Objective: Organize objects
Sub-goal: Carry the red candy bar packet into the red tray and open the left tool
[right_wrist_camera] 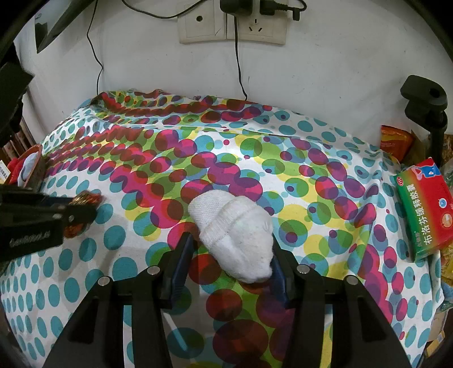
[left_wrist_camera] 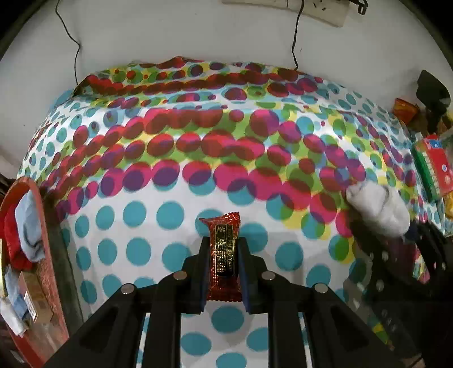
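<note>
My left gripper (left_wrist_camera: 222, 246) is shut on a red and gold snack packet (left_wrist_camera: 223, 254), held upright between the pads above the dotted cloth. In the right wrist view the packet (right_wrist_camera: 85, 199) shows at the tip of the left gripper (right_wrist_camera: 82, 212). My right gripper (right_wrist_camera: 230, 249) is open around a rolled white sock (right_wrist_camera: 235, 235) lying on the cloth; the sock touches the right finger, with a gap at the left finger. The sock (left_wrist_camera: 379, 209) also shows at the right in the left wrist view.
A red tray (left_wrist_camera: 39, 226) with cloths and boxes sits at the table's left edge. A red and green medicine box (right_wrist_camera: 424, 209), an orange bag (right_wrist_camera: 395, 140) and a black clamp stand (right_wrist_camera: 427, 104) are at the right. Wall sockets (right_wrist_camera: 232, 25) with cables hang behind.
</note>
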`<state>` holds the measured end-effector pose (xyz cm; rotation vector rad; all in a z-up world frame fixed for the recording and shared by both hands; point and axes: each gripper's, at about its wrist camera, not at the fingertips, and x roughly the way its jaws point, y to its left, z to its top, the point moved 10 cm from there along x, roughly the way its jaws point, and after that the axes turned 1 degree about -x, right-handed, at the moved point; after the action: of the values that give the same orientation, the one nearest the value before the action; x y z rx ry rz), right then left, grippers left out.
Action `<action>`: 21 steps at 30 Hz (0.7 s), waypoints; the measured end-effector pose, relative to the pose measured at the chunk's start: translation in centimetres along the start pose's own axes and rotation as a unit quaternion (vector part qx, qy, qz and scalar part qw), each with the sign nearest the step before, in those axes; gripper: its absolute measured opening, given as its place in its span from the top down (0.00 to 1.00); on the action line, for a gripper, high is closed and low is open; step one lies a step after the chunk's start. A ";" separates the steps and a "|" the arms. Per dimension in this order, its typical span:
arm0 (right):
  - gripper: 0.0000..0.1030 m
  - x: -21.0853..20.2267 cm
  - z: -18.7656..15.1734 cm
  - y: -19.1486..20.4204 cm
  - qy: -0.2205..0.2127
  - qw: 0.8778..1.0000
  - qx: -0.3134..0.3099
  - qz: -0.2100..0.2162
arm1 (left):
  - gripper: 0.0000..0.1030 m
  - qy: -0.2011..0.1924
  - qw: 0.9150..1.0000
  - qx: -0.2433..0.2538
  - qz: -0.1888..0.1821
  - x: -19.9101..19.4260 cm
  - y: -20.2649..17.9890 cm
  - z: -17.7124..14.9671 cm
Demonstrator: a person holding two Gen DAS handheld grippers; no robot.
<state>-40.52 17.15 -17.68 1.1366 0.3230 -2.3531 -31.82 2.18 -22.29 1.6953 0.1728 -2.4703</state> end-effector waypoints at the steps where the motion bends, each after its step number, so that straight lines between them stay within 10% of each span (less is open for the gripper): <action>1: 0.53 0.0 0.0 0.0 0.000 1.000 0.000 0.000 | 0.83 0.002 1.000 -0.001 -0.005 -0.2 0.1 -0.6; 21: 0.53 -0.1 0.1 -0.1 0.000 1.000 -0.001 0.000 | 0.82 -0.025 1.000 0.018 0.005 -8.2 5.1 -7.3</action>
<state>-40.56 17.19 -17.51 1.1360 0.3261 -2.3520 -21.25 -1.18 -17.34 1.6417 0.1157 -2.5199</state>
